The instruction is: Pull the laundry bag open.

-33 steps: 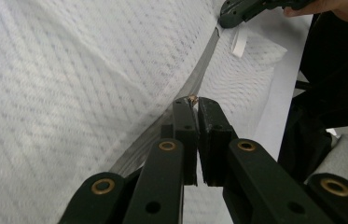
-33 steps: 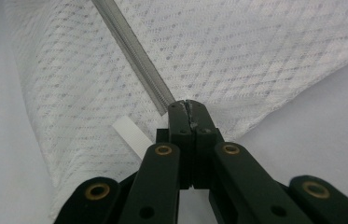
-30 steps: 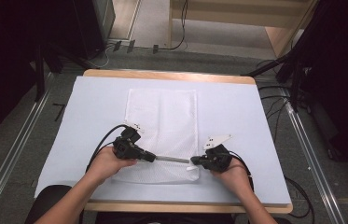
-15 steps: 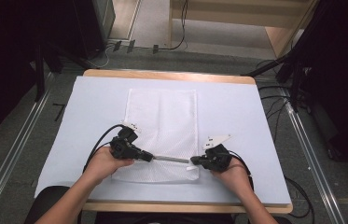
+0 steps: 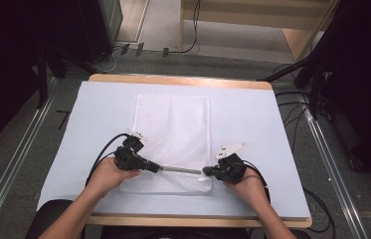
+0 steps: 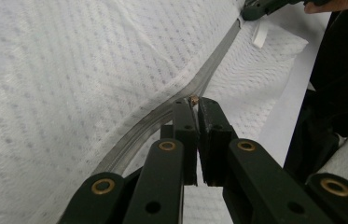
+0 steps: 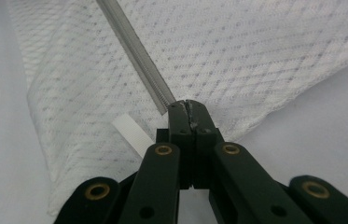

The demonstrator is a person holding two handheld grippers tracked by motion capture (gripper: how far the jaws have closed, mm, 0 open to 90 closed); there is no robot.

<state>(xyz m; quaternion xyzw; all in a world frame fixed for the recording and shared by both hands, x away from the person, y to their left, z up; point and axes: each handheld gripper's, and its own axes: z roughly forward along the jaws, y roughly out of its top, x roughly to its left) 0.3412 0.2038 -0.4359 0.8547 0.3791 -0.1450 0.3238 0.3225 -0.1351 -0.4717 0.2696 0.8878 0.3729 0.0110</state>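
Observation:
A white mesh bag (image 5: 173, 124) lies flat on the table, its grey zipper (image 5: 180, 170) running across near the front edge. My left gripper (image 5: 157, 168) is shut on the small copper-coloured zipper pull (image 6: 193, 98). From there the zipper (image 6: 209, 74) runs away toward the other gripper's tip (image 6: 254, 8). My right gripper (image 5: 207, 172) is shut on the zipper's end (image 7: 181, 104) at the bag's right edge. The zipper (image 7: 134, 56) stretches away from its jaws. A white tag (image 7: 132, 135) sticks out beside them.
The pale blue table cover (image 5: 252, 124) surrounds the bag, with a wooden table edge (image 5: 198, 220) at the front. Cables (image 5: 297, 119) and dark equipment stand on the floor to the right and at the back left.
My left gripper has shifted slightly to the left along the zipper line. The right gripper has stayed put.

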